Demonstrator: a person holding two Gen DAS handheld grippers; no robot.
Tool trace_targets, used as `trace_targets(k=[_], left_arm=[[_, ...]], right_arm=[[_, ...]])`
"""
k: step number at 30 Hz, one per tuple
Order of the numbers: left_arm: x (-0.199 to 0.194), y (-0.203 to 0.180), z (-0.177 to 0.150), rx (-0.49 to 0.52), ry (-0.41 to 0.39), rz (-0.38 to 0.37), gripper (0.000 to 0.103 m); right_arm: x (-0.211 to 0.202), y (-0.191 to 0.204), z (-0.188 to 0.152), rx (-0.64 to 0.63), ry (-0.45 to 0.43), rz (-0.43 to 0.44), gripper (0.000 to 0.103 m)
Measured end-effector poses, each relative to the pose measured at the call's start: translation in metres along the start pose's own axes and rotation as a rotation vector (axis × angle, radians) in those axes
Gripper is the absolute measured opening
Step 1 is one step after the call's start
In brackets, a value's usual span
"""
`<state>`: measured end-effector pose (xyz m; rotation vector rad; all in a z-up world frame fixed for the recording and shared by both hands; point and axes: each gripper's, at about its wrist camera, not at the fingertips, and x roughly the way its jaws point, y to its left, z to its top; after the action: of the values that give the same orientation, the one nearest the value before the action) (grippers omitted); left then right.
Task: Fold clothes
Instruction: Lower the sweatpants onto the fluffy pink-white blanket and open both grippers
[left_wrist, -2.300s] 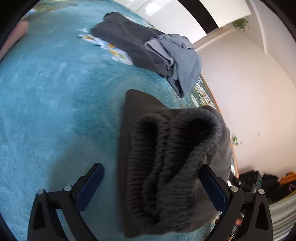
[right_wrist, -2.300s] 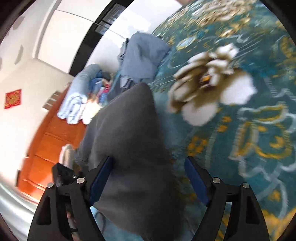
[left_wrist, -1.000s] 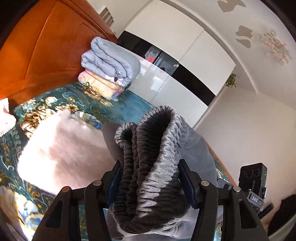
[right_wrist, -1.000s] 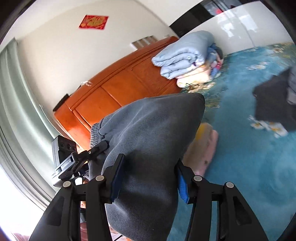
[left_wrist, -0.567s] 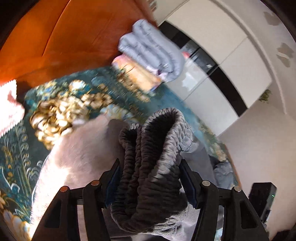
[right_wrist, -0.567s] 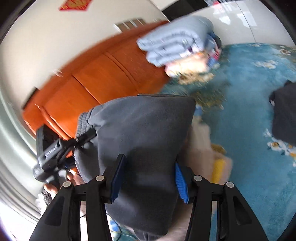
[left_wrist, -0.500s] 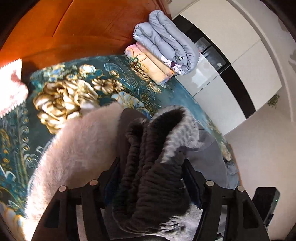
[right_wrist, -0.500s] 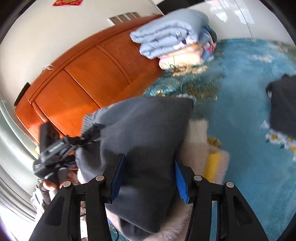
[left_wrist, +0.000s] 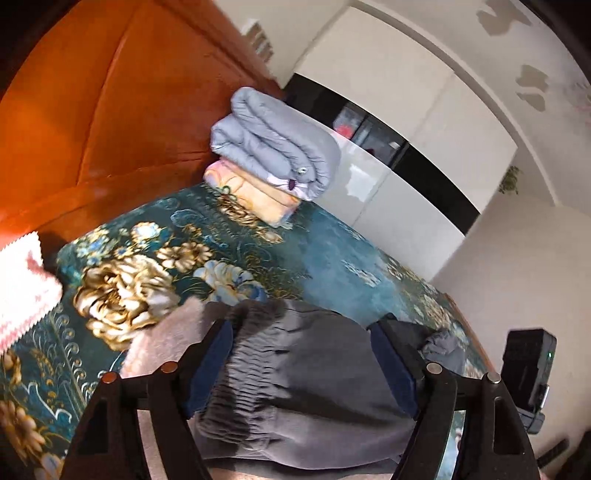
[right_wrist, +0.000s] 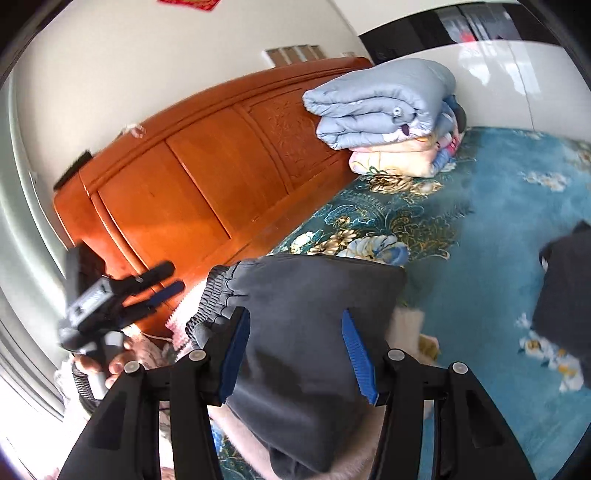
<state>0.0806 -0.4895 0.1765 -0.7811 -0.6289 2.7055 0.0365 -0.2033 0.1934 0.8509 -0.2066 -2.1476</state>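
The folded dark grey sweatpants (left_wrist: 310, 373) lie on a pale pink fluffy folded garment (left_wrist: 162, 339) on the teal flowered bed. My left gripper (left_wrist: 301, 358) is open, its blue pads either side of the elastic waistband, apart from it. In the right wrist view my right gripper (right_wrist: 295, 350) is open over the same grey sweatpants (right_wrist: 306, 306), pads not pressing the cloth. The left gripper (right_wrist: 162, 284) shows at the left there, held in a hand, jaws apart.
An orange wooden headboard (right_wrist: 192, 177) stands behind. A stack of folded quilts (right_wrist: 388, 107) sits by it. A dark garment (right_wrist: 565, 288) lies on the bed at right. A pink-white cloth (left_wrist: 22, 280) is at the left. A black camera device (left_wrist: 532, 369) stands at the right.
Both grippers carried the folded sweatpants across to the pink garment, set them down and opened. The left gripper has drawn back from the waistband.
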Motion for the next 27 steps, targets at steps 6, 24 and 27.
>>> trace_targets(k=[6,24,27], left_arm=[[0.065,0.043,-0.041,-0.067,0.143,0.058,0.079],[-0.041,-0.01,-0.137,0.011,-0.06,0.3,0.089],[-0.025,-0.013,-0.158,0.016,-0.021,0.385,0.089]], right_arm=[[0.035,-0.002,-0.043,0.034,0.13,-0.001,0.054],[-0.042,0.003,-0.089,-0.038,0.032,-0.059,0.055],[-0.036,0.005,-0.1,-0.074,0.068,-0.109,0.066]])
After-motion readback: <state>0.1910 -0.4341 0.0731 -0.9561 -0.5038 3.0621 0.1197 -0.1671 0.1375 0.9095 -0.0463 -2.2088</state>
